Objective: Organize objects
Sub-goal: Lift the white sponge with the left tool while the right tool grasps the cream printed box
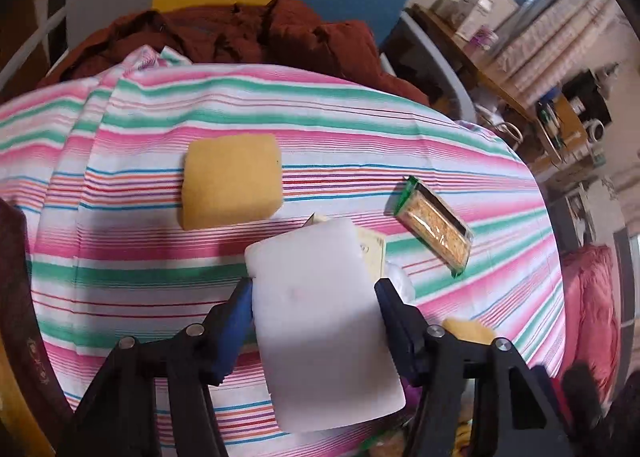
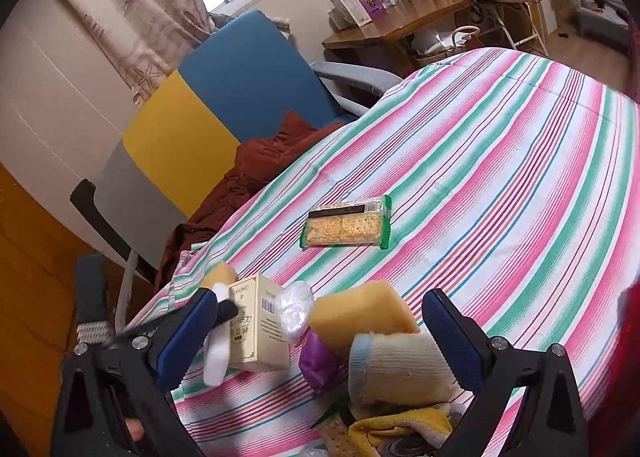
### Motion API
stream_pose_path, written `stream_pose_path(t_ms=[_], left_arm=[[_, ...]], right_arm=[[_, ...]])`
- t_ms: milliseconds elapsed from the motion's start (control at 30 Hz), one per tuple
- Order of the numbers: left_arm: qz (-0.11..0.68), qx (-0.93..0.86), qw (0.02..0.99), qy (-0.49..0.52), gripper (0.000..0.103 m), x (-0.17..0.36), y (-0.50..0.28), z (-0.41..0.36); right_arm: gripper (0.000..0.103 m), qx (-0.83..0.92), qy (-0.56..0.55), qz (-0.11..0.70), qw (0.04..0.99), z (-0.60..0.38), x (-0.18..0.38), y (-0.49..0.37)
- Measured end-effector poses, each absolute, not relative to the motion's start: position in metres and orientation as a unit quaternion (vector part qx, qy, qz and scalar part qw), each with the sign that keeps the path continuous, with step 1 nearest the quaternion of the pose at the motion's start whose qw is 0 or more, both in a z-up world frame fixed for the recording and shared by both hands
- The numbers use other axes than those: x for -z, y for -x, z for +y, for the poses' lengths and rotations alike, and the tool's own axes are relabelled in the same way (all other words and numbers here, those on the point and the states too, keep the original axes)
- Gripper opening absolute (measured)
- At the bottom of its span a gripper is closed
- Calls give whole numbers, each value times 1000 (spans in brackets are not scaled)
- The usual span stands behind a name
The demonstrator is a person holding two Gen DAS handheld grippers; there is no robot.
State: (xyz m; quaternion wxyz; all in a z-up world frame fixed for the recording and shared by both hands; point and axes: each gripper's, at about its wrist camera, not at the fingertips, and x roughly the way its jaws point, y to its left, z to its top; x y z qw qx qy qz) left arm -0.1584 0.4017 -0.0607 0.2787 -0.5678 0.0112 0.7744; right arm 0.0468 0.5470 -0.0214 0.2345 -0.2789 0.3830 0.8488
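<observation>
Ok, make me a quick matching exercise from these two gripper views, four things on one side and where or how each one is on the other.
Things:
1. white block
2. cracker packet
3. yellow sponge
4. right gripper

States:
A. lying alone, flat on the striped cloth, wrapper with green ends
B. open above a pile of items
C. clamped in the left gripper
D. resting on the cloth beyond the held item in the left view

Pairs: 1-C, 2-A, 3-D, 4-B

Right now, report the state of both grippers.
Left gripper: shut on the white rectangular foam block.
Right gripper: open, holding nothing, over the pile of objects.
</observation>
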Motion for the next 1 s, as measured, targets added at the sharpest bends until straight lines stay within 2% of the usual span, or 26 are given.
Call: stream_pose_path(t_ms=[167,333,600,733,1000], left_arm=[[39,-791,294,535,60,55,139,377],[113,-798,309,505,60,54,98,350],[201,-791,347,461,61,85,18,334],[205,-791,351,458,60,105,7,329],[179,-800,383,425,63,109,6,316]], right_arm=[[103,-852,282,371,238,545,20,-45],[103,-856,290,358,236,541,20,-41],[103,-864,295,336,232,533,18,-37],[103,-869,304,323,217,526,19,-30],[103,-881,337,287,166,505,24,-10]])
